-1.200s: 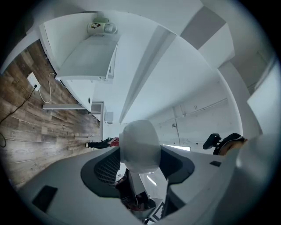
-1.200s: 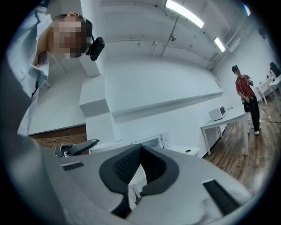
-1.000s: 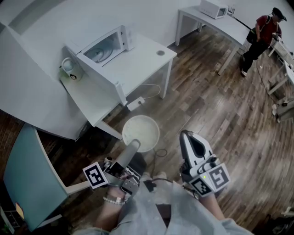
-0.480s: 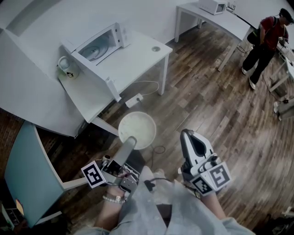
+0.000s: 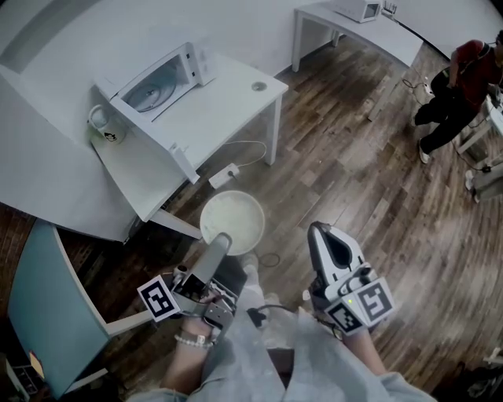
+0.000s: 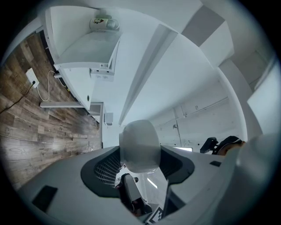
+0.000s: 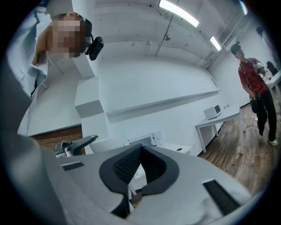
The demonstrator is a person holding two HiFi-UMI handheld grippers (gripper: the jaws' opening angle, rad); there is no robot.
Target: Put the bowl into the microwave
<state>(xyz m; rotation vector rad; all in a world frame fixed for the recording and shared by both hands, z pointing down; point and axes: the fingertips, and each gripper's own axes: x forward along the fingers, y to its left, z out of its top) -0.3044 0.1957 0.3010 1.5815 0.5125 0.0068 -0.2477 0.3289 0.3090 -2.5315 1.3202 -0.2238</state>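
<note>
A white bowl [image 5: 233, 222] hangs over the wooden floor, and my left gripper [image 5: 222, 240] is shut on its near rim. In the left gripper view the rim [image 6: 139, 147] sits pinched between the dark pads. The white microwave [image 5: 154, 80] stands on a white table [image 5: 220, 106] beyond the bowl. Its door is open and the glass turntable shows inside. My right gripper [image 5: 324, 234] is at the lower right, shut with nothing in it; the right gripper view shows its pads [image 7: 127, 165] pressed together, with the microwave [image 7: 141, 141] beyond them.
A mug [image 5: 103, 126] stands left of the microwave. A power strip with a cable [image 5: 222, 174] lies on the floor under the table. A teal chair [image 5: 43, 314] is at the lower left. A second table with another microwave [image 5: 357, 9] and a person [image 5: 460, 86] are at the far right.
In the head view the table and microwave have drifted up and left, and both grippers have shifted slightly with the bowl still held. The person at the right has stepped toward the frame's edge.
</note>
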